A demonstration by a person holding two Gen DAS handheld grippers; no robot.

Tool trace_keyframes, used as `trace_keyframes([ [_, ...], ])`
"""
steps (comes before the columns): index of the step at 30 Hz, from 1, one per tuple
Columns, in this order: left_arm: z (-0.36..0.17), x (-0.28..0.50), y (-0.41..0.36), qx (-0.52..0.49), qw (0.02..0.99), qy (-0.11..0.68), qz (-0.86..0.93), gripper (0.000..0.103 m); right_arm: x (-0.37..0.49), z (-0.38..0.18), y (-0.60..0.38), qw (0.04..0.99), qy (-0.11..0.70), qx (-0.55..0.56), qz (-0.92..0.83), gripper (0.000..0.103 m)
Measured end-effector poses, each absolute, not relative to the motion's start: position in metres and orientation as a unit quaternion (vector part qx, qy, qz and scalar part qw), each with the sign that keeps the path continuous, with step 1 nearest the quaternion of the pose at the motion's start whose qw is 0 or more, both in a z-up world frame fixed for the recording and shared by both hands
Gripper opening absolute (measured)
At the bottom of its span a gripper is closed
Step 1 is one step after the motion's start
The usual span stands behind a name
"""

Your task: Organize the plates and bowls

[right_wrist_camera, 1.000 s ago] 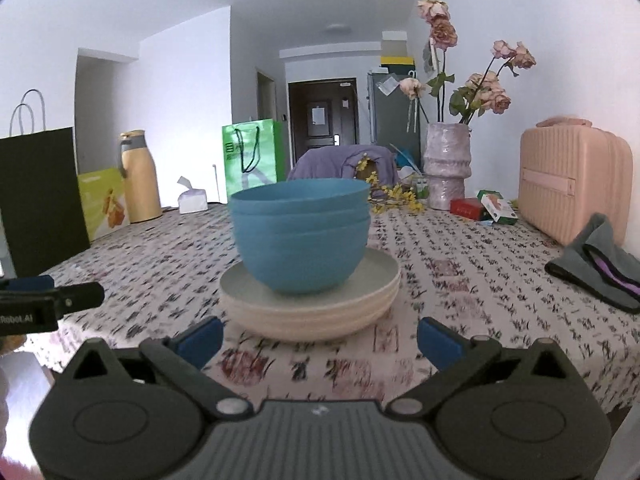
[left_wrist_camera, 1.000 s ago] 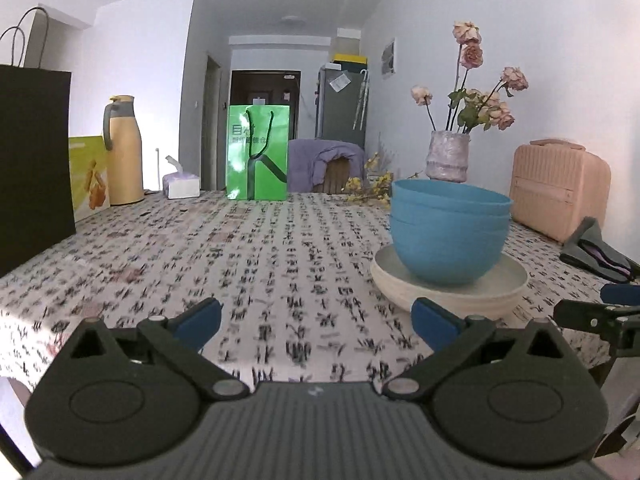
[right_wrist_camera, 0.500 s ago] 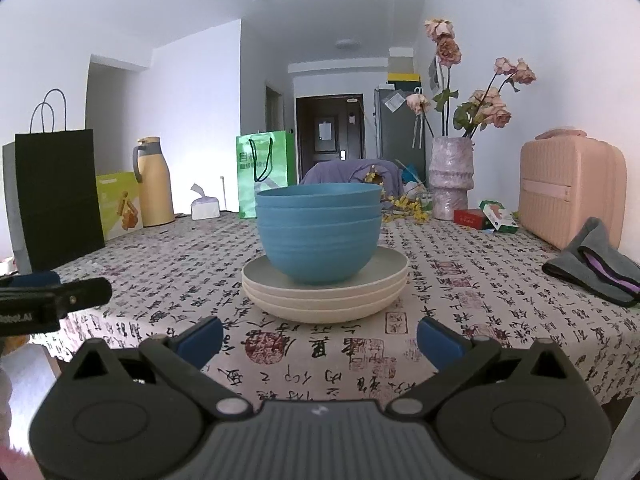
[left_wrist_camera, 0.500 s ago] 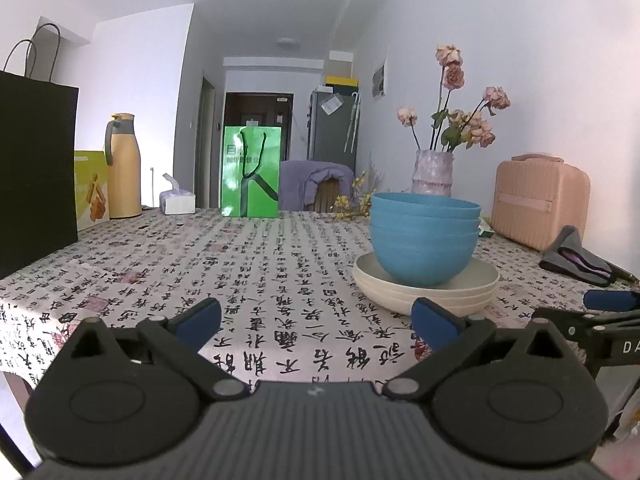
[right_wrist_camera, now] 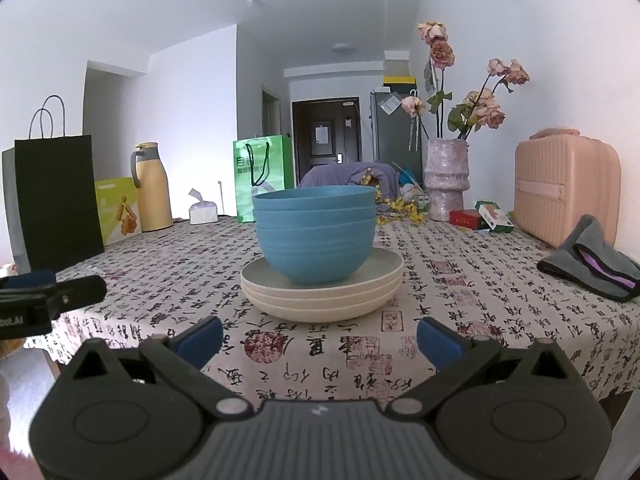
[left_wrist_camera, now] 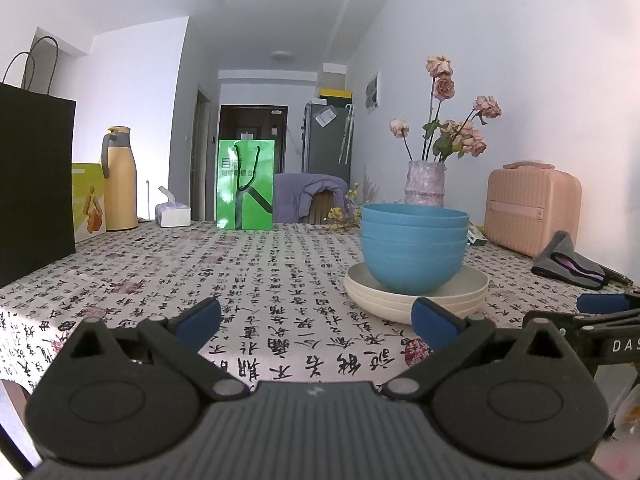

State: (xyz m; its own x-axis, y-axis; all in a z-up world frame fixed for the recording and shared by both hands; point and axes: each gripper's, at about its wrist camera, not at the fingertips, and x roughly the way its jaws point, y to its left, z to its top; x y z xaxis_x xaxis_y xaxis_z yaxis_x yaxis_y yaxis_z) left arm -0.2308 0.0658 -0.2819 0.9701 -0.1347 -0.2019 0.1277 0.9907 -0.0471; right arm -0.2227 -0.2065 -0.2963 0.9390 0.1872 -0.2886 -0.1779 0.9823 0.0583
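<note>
On the tablecloth (right_wrist_camera: 460, 280) — blue bowls (right_wrist_camera: 315, 236) nested on stacked plates (right_wrist_camera: 320, 292).

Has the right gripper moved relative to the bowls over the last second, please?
Yes. The right gripper has backed away: the bowls and plates now look smaller and farther beyond its open fingertips, with more tablecloth showing between.

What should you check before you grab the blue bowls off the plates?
1. Left tool open and empty: ok.
2. Right tool open and empty: ok.
3. Blue bowls nested straight, upright: ok.
4. Cream plates stacked flat on the tablecloth: ok.
5. Bowls in front of right tool: ok.
6. Whether the bowls are stuck together: cannot tell.
</note>
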Motion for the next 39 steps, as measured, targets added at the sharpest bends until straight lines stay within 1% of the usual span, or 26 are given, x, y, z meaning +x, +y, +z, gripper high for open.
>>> trace_keyframes([
  [39, -0.2819, -0.233, 0.0663, -0.014, 0.992, 0.099, -0.072, 0.103, -0.226, -0.2956, -0.203, 0.986, 0.14, 0.004, 0.092, 0.103],
])
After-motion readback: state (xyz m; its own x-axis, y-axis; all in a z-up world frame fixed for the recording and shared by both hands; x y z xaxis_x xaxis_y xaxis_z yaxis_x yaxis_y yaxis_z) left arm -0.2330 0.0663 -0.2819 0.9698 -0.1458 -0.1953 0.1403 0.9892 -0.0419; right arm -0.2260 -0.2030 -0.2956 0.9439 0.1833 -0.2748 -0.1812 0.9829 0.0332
